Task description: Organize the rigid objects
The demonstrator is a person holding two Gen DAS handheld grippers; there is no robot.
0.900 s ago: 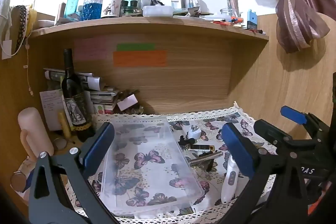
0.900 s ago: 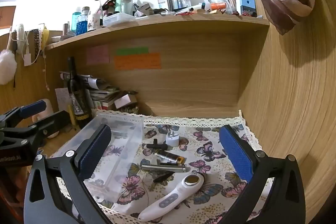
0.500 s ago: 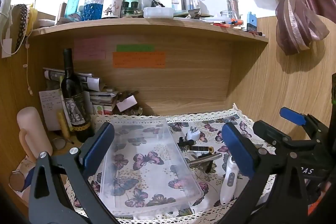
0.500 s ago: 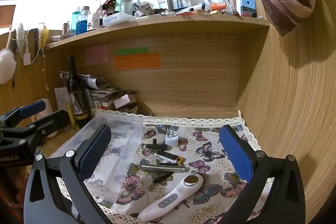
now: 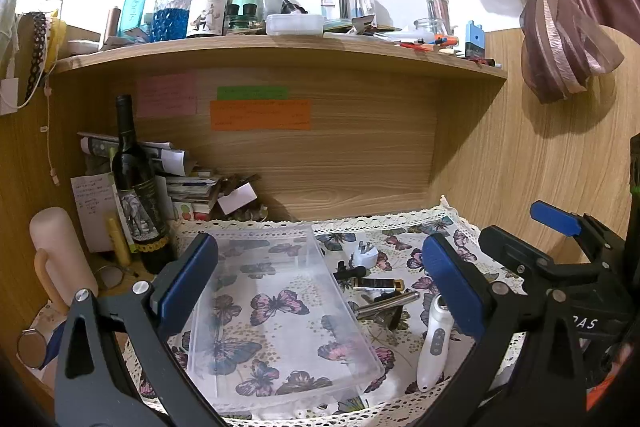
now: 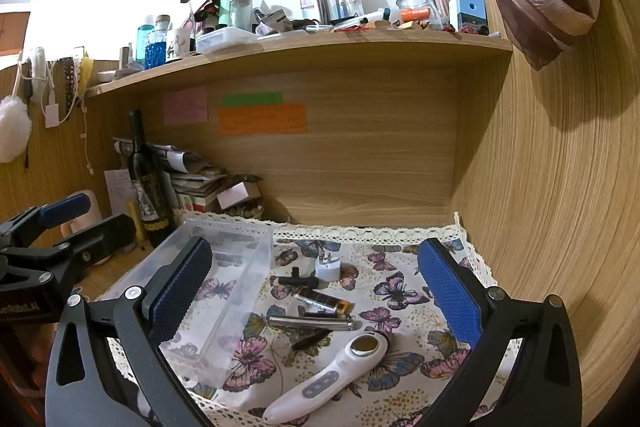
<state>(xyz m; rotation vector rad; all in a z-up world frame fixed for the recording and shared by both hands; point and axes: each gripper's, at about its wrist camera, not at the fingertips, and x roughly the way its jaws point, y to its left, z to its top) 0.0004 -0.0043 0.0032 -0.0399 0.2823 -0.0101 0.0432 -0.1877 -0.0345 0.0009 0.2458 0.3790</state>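
**Loose items lie beside an empty bin; both grippers open**

We find the clear rectangular plastic bin [image 5: 276, 311] lying on the butterfly-print cloth with lace edging [image 6: 400, 291], at the left of the cloth, with nothing inside. Just to its right, loose on the cloth, lies a cluster of rigid items: a white plug adapter [image 6: 329, 267] farthest back, a small black T-shaped part [image 6: 298, 280] beside it, a black and gold cylindrical tube [image 6: 322, 299], a long silver metal pen-like rod [image 6: 310, 323], and nearest us a white handheld wand with a round metal head [image 6: 332, 375]. None of them touches the bin.

Our left gripper [image 5: 320, 283] hangs over the bin, its blue-padded jaws spread wide and holding nothing. Our right gripper [image 6: 316, 291] hangs over the cluster, jaws likewise wide apart and empty.

A dark wine bottle with an elephant label [image 5: 138, 195] stands upright left of the cloth, before a stack of papers [image 5: 188, 183]. Above, a cluttered wooden shelf [image 5: 280, 47] carries bottles and jars
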